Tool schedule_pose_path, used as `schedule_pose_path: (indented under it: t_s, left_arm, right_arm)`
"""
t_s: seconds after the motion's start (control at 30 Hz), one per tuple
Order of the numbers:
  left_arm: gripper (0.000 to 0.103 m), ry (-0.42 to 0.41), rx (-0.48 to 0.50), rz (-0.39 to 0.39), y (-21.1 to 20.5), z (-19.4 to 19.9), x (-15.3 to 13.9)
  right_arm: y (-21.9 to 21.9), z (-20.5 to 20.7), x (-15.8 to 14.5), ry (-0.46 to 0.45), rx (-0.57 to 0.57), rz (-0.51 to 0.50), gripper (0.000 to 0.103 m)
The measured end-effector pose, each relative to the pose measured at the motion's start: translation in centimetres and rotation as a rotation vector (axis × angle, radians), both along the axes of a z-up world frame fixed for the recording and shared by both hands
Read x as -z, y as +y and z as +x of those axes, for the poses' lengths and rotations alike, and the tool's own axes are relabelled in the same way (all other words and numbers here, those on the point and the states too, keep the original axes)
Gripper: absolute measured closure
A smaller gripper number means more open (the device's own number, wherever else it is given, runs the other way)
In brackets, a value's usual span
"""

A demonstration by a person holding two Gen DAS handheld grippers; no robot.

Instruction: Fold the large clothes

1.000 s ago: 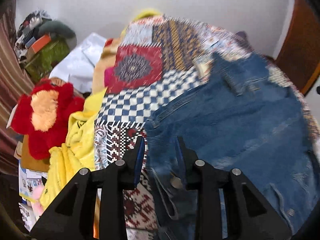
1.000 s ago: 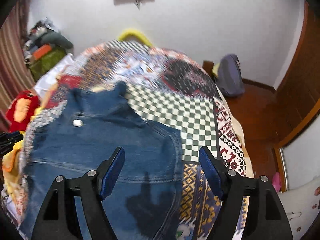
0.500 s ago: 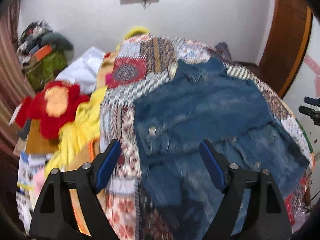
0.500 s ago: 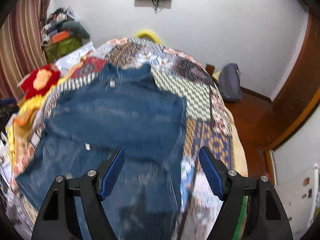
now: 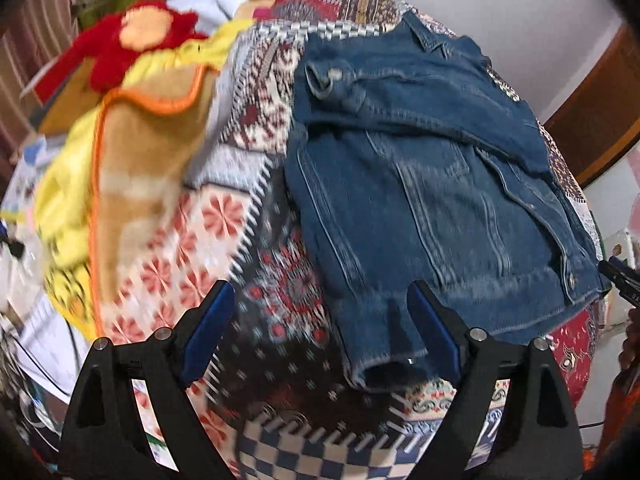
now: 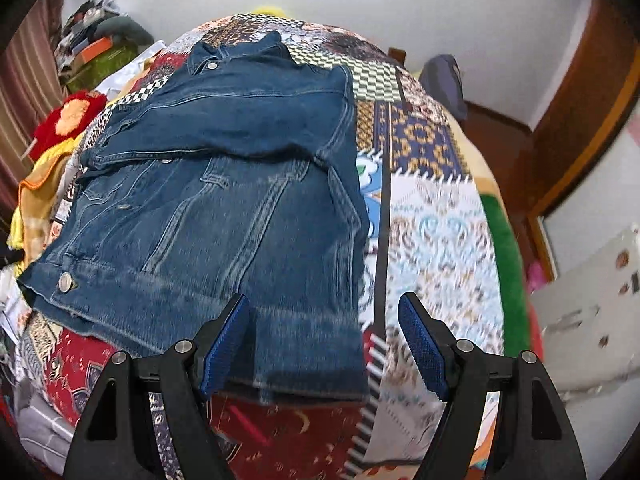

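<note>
A blue denim jacket (image 5: 420, 184) lies spread on the patchwork bedspread (image 5: 224, 232), collar at the far end, one sleeve folded across its chest. In the left wrist view a sleeve cuff (image 5: 380, 360) lies on the bed between the fingers of my left gripper (image 5: 320, 332), close to the right finger. That gripper is open and nothing is pinched. In the right wrist view the jacket (image 6: 224, 184) fills the left half of the bed. My right gripper (image 6: 324, 344) is open over the near right corner of the hem (image 6: 312, 352), the pads apart from the cloth.
A red plush toy (image 5: 136, 40) and a yellow and orange blanket (image 5: 132, 160) lie along the bed's left side. A pile of belongings (image 6: 100, 52) stands at the far left. A blue bag (image 6: 444, 76) sits on the floor beyond the bed, by a wooden door (image 6: 580, 100).
My left gripper opened and let go of the denim cuff. Both grippers drew back towards the near edge of the bed, so more of the jacket shows.
</note>
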State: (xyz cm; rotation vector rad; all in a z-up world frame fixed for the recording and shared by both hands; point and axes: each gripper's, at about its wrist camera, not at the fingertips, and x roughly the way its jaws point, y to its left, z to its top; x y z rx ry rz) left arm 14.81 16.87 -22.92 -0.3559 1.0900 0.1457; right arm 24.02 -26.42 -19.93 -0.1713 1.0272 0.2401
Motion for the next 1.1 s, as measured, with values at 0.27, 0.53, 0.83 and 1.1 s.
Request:
schedule_pose_path:
  t_s: [0.27,0.53,0.83,1.1]
  left_arm:
    - [0.021,0.008,0.005,-0.22,-1.4,-0.5,2.7]
    - [0.043,-0.004,0.021,-0.234,-2.2,0.1,2.9]
    - [0.08,-0.069,0.025,-0.22,-1.1,0.1,1.4]
    - [0.086,-0.193,0.068,-0.122,-1.1,2.0,-3.1]
  right_arm:
    - [-1.3,-0.1,2.0,0.071,0.045,0.124,0.028]
    - [-2.2,0.4,3.0,0.153,0.046,0.272,0.048]
    - [-0.7,-0.8,1.4,0.056,-0.008,0.182,0.078]
    - [0.2,0.8,-1.7,-0.036,-0.061,0.194,0.089]
